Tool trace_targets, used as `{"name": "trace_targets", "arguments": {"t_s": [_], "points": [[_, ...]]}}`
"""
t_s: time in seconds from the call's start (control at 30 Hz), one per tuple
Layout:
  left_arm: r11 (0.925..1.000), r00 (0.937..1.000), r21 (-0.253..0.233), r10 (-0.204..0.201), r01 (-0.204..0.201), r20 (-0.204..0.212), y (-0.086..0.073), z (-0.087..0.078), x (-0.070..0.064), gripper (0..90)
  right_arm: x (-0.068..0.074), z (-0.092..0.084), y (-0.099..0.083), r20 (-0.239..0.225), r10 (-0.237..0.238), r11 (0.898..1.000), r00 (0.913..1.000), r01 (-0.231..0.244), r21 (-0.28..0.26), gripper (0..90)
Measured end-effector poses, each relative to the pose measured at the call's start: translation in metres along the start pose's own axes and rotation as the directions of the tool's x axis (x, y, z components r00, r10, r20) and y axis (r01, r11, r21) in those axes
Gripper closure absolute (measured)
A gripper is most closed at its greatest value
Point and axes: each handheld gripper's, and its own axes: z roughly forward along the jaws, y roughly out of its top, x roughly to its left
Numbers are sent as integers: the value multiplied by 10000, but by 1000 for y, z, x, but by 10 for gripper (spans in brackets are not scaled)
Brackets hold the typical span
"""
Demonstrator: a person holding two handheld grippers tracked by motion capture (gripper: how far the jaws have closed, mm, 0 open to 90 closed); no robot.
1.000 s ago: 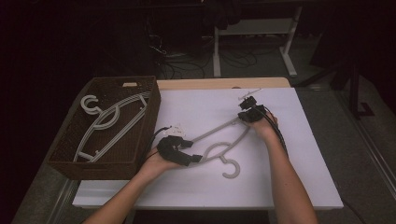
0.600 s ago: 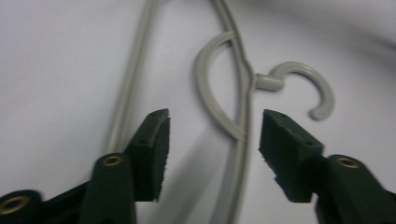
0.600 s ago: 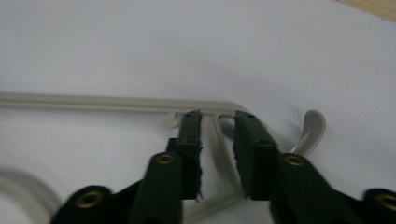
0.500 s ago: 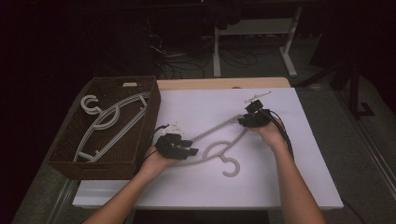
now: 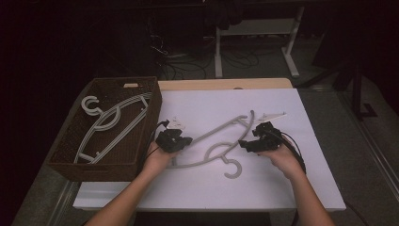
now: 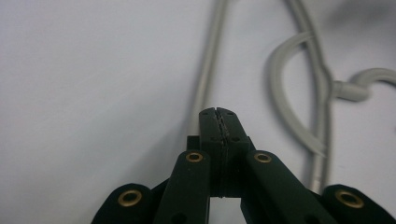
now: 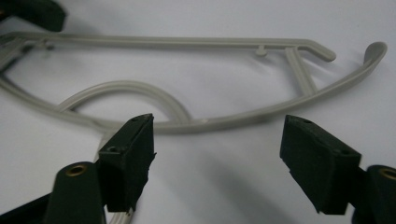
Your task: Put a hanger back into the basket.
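Observation:
A grey plastic hanger [image 5: 211, 134] lies flat on the white tabletop [image 5: 282, 188], its hook [image 5: 233, 169] toward the person. My left gripper [image 5: 186, 140] sits at the hanger's left end. Its jaws have just been closing and now stand shut [image 6: 217, 112], pads tight together, with the hanger's arm [image 6: 205, 70] running out from just under the tips. My right gripper [image 5: 247, 143] is by the hanger's right half. Its jaws have just been opening and stand wide apart [image 7: 219, 123], nothing between them. The hanger [image 7: 187, 43] lies a little beyond them.
A dark wicker basket [image 5: 153, 117] stands at the table's left with two more grey hangers [image 5: 113, 117] inside. Small white tags [image 5: 273, 114] lie near the hanger's ends. Desk legs and cables show in the dark behind the table.
The right gripper let go of the hanger's right end and drew back toward the person, jaws now apart. The left gripper's jaws went from open to shut at the hanger's left end.

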Motion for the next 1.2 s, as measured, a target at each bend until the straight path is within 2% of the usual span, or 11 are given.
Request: {"name": "trace_targets", "arguments": {"t_s": [0.07, 0.13, 0.17, 0.37, 0.57, 0.77, 0.87, 0.97, 1.0, 1.17, 1.2], "points": [[9998, 9995, 209, -24, 31, -307, -1, 6, 3, 900, 5, -6, -7, -58, -88, 9999, 9999, 88, -72, 232], [9983, 9959, 558, 187, -138, -888, -2, 13, 7, 900, 8, -11, -14, -50, -121, 9999, 9999, 121, -109, 220], [9973, 9946, 709, 262, -191, -1007, -3, 15, 7, 899, 9, -13, -17, -75, -145, 9998, 9999, 144, -108, 212], [9929, 9949, 1188, 57, 63, -1006, -5, 17, 9, 900, 13, -22, -36, -59, -165, 9999, 9998, 165, 22, 184], [9890, 10000, 1477, -21, 35, -97, -5, 13, 2, 900, 14, -26, -40, -16, -113, 9999, 9999, 113, -7, 179], [9858, 9949, 1655, 123, -288, 999, -8, 11, -14, 900, 13, -24, -40, 42, -186, 9998, 9998, 186, 65, 178], [9853, 9851, 1622, 248, -528, 1702, -9, 12, -25, 900, 12, -23, -40, 65, -161, 9998, 9998, 161, 66, 179], [9843, 9708, 1590, 376, -769, 2369, -9, 14, -36, 900, 10, -24, -40, 122, -122, 9999, 9999, 122, 39, 179], [9832, 9680, 1594, 475, -888, 2462, -9, 14, -40, 900, 9, -24, -40, 154, -106, 9999, 9998, 105, 25, 179], [9809, 9433, 1497, 699, -1242, 3244, -7, 19, -59, 900, 7, -23, -40, 231, -54, 10000, 9997, 54, 27, 181], [9805, 9405, 1489, 722, -1278, 3320, -7, 20, -62, 900, 7, -23, -40, 236, -42, 10000, 9997, 41, 33, 181]]}}
